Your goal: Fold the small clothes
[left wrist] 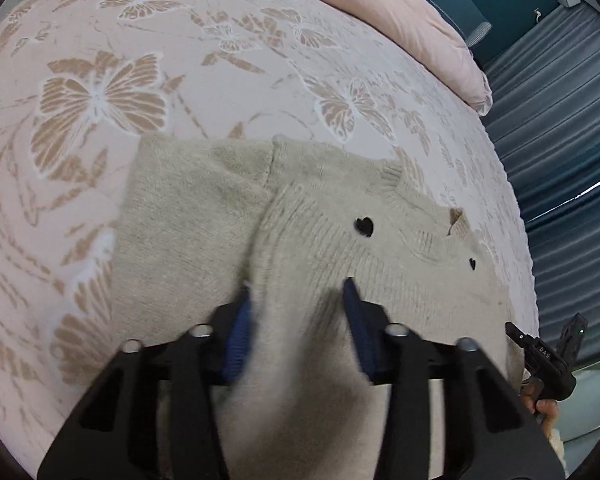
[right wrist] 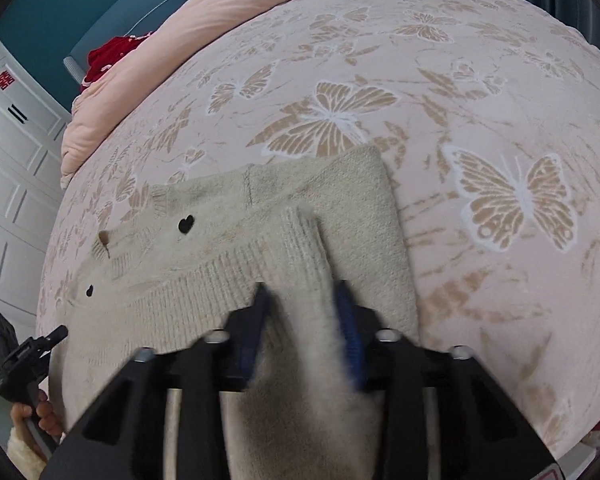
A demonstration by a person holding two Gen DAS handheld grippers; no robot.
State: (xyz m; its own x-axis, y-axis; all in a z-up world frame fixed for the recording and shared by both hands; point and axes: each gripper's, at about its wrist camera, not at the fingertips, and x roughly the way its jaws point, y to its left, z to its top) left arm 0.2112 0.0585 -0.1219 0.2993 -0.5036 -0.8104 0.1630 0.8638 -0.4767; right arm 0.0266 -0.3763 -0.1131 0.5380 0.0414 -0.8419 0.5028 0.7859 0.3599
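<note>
light: soft, even daylight | blur: near fabric smeared | edges: fisheye bending, dark corners

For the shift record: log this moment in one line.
stage: mid-fold | left claw: shut on sweater | right claw: shut on sweater | sweater: partly folded on butterfly bedspread

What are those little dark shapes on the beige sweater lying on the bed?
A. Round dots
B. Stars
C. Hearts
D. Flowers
C: the two small black marks on the beige sweater are heart-shaped; one heart shows clearly near the neckline in the left wrist view, and again in the right wrist view.
</note>
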